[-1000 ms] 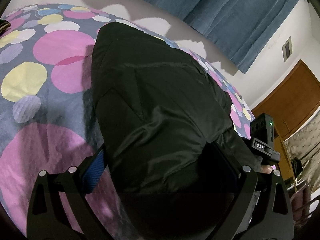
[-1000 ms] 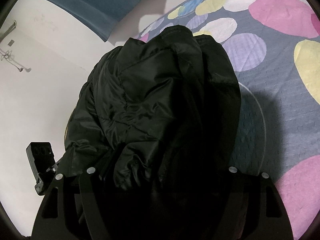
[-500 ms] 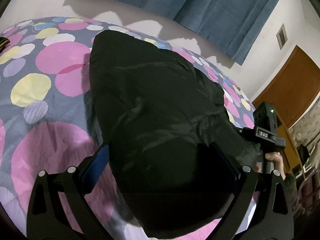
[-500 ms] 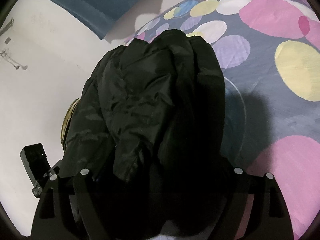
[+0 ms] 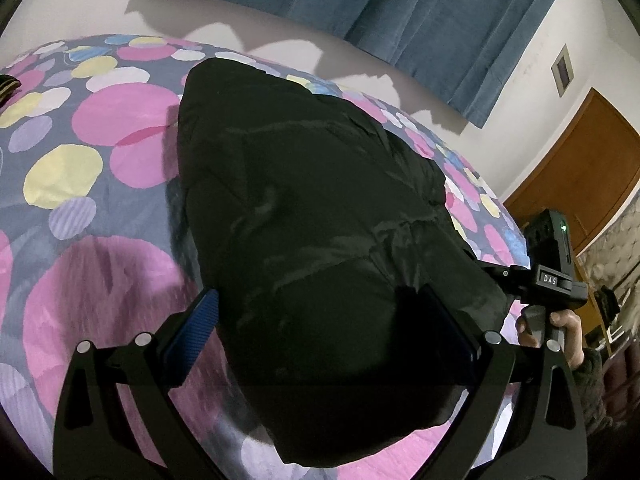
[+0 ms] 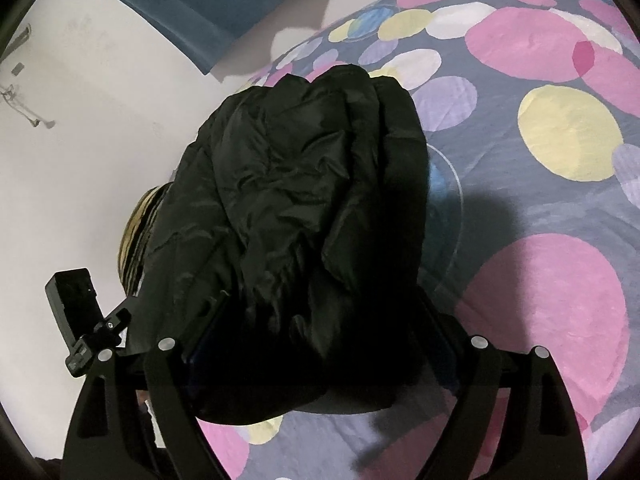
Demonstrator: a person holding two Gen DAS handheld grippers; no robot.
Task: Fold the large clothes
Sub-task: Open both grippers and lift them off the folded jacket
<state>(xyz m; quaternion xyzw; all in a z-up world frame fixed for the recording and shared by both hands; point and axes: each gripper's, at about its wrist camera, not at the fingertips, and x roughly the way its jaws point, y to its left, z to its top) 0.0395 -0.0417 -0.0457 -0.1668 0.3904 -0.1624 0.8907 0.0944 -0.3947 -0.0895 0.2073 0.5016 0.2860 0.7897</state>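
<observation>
While both grippers sit at the near edge of the black puffer jacket (image 5: 320, 216), the whole bulk of the garment runs away from them toward twelve o'clock, its long axis pointing up the bed (image 5: 80, 272) to a rounded far end close to the wall under the blue curtain (image 5: 420, 20). From where I stand, the left gripper (image 5: 320, 332) straddles the near hem with its blue-padded finger bare at nine o'clock and the other finger pressed against the cloth at three, so the jaws look spread around the fabric, not pinching it hard; whether they truly bite I cannot tell. The right gripper (image 6: 320, 344) has jacket heaped between and over its fingers, hiding the pads, so its hold is equally unclear. Seen from the left wrist, the other gripper and the person's hand (image 5: 560, 328) lie at about three o'clock, just beside the jacket's right corner. Neither arm is closer to the far end. I judge the next fold must carry this near edge forward along that twelve o'clock axis, both sides travelling evenly or the slippery padded bundle will skew.
</observation>
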